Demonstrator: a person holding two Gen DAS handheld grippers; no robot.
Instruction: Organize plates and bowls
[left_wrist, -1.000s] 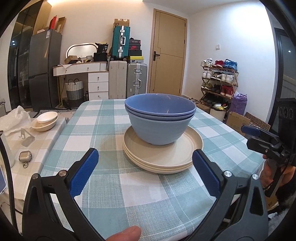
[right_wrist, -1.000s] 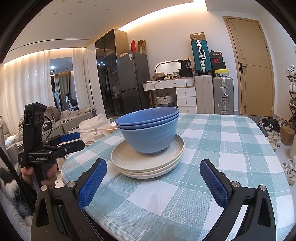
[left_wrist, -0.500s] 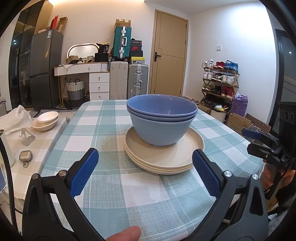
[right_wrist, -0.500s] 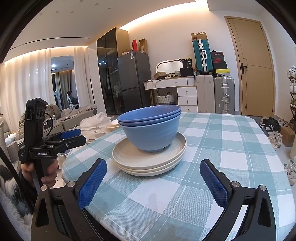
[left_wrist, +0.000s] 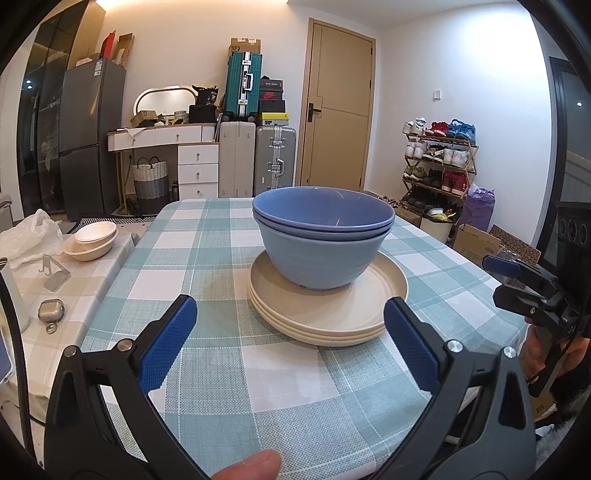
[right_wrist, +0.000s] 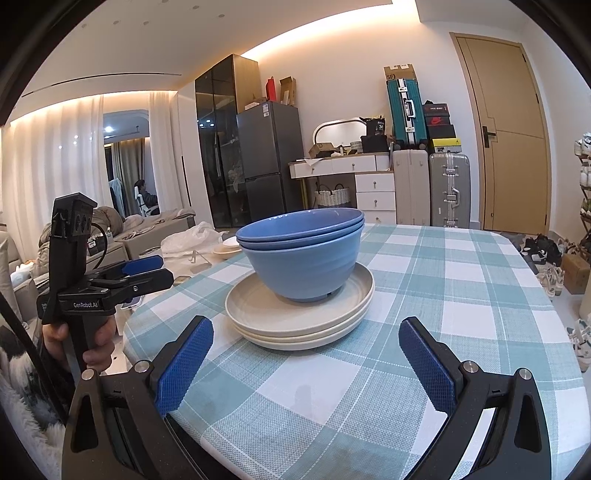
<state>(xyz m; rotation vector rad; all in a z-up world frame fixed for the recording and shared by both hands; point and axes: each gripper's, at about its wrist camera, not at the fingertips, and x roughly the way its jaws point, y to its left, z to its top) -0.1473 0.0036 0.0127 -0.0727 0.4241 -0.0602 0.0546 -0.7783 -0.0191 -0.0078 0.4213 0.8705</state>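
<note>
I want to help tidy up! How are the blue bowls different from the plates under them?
The blue bowls are deep and blue; the cream plates are flat and pale. The bowls sit on top; the plates lie on the checked tablecloth. The plates spread wider than the bowls. Both are round and neatly stacked.

You're in a white-walled room with a tan wooden door (left_wrist: 338, 107) on the far wall. Left of it stand silver hard-shell suitcases (left_wrist: 256, 160), a teal suitcase (left_wrist: 243, 86) on top, a white drawer desk (left_wrist: 177, 155) and a dark grey fridge (left_wrist: 90, 136). Wooden shoe rack (left_wrist: 439, 162) sits right of the door. Warm cove ceiling light (right_wrist: 110, 103) glows over white curtains (right_wrist: 55, 166).
</note>
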